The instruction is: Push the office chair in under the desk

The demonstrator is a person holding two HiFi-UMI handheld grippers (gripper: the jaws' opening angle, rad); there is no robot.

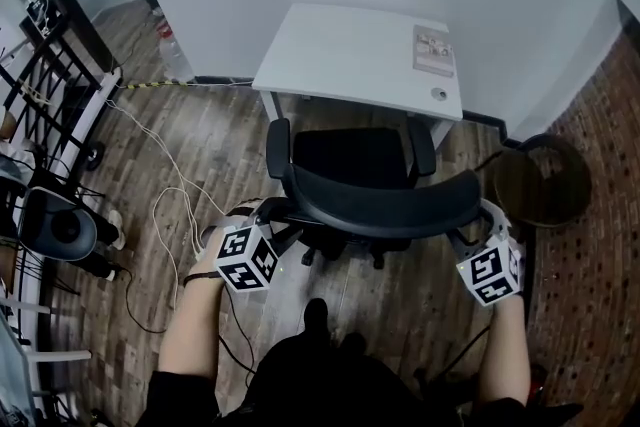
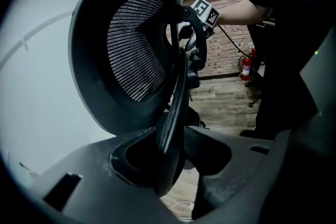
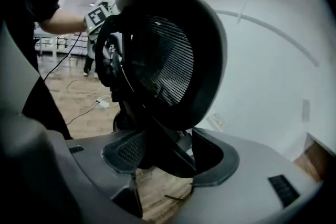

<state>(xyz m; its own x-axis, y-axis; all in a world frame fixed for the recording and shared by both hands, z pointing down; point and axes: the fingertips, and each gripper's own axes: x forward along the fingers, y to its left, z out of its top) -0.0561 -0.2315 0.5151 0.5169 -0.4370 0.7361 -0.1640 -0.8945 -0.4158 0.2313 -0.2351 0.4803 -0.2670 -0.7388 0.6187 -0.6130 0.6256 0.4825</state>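
A black office chair stands before the white desk, its seat front close to the desk's near edge. Its curved mesh backrest faces me. My left gripper is at the backrest's left end. In the left gripper view the backrest rim runs between the jaws of the left gripper, and the pads press on it. My right gripper is at the backrest's right end. In the right gripper view the backrest rim lies between the spread jaws of the right gripper, with a gap at one pad.
A round dark wooden table stands right of the chair. White cables trail over the wood floor at the left, near a black rack. A flat item lies on the desk. A white wall backs the desk.
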